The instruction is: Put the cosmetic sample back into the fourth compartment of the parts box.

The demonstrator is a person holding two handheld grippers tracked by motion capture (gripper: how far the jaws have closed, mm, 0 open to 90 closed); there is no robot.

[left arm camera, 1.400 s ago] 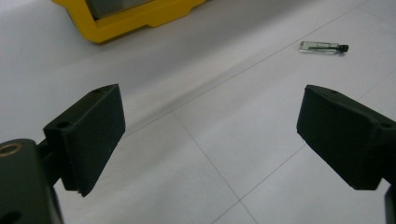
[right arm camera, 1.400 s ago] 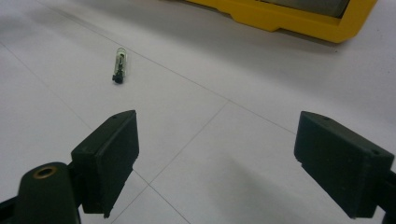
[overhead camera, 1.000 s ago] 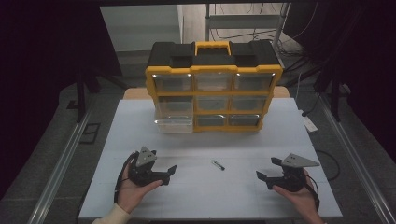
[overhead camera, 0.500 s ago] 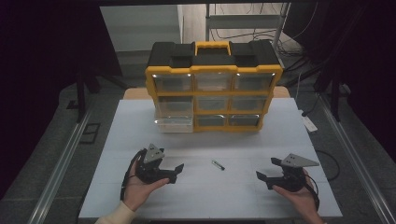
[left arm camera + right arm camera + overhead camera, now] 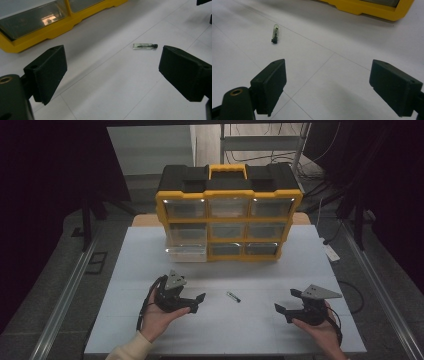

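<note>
A small clear vial with a black cap lies flat on the white table, between the two hands. In the left gripper view the vial lies ahead and right of centre; in the right gripper view the vial is ahead at upper left. My left gripper is open, a short way left of the vial, with nothing between its jaws. My right gripper is open too, farther off to the vial's right. A yellow and black drawer organizer stands at the back; its bottom-left drawer is pulled out a little.
The organizer's yellow base runs close along the far side of the left gripper view, and its yellow base also shows in the right gripper view. Metal rails flank the table. A cable and power strip lie off the right edge.
My left gripper has moved right across the table, closer to the vial. The right gripper has stayed where it was.
</note>
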